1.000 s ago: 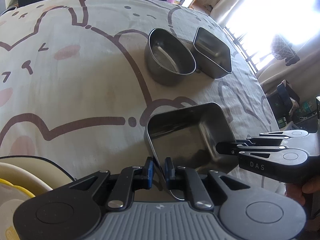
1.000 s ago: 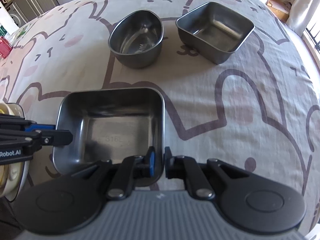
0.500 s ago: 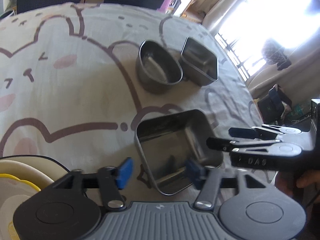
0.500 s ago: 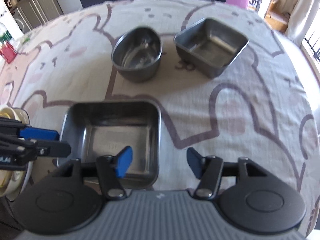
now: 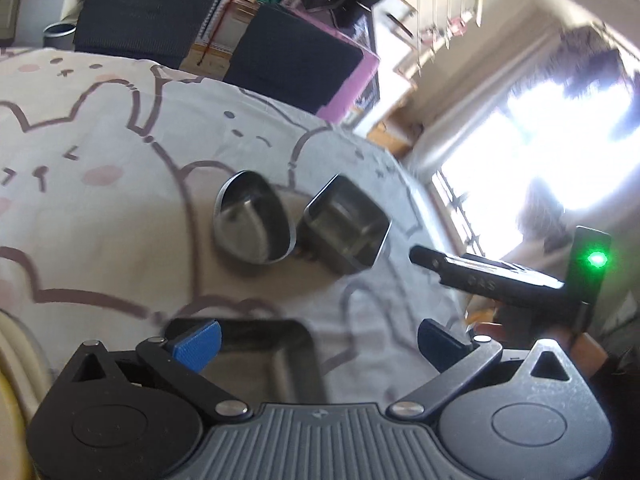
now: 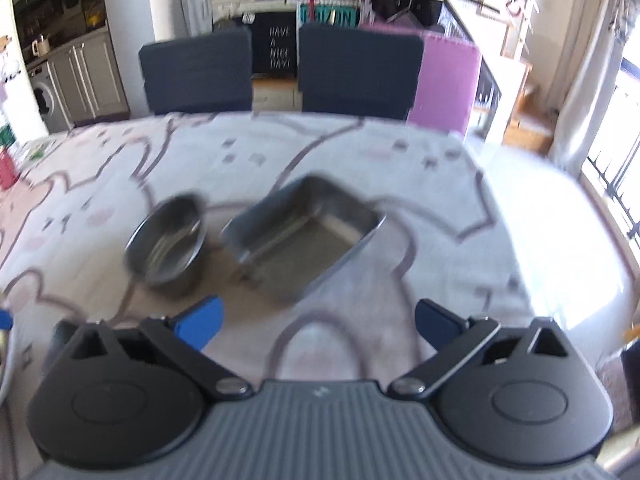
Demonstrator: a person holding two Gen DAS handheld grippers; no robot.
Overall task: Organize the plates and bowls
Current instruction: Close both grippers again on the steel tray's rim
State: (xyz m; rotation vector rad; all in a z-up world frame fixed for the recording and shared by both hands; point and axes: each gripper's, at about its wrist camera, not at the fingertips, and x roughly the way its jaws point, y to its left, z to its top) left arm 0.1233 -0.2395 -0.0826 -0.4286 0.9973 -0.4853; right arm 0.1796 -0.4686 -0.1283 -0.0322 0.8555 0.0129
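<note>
A large square steel tray [image 5: 260, 356] rests on the bear-print tablecloth, just under my left gripper [image 5: 318, 344], which is open and empty above it. Farther back stand an oval steel bowl [image 5: 252, 222] and a small square steel bowl [image 5: 346, 228] side by side; the right wrist view shows them too, the oval bowl [image 6: 170, 242] and the square bowl [image 6: 304, 236]. My right gripper [image 6: 318, 322] is open and empty, raised above the cloth in front of both bowls. It also shows in the left wrist view [image 5: 424, 258] at the right.
A stack of cream and yellow plates [image 5: 12, 384] sits at the table's near left edge. Two dark chairs [image 6: 280, 72] stand behind the far edge of the table. A bright window [image 5: 560, 152] is to the right.
Both grippers opened off the large tray's rim, then lifted and drew back. The tray stays on the cloth and has slid low in the left view.
</note>
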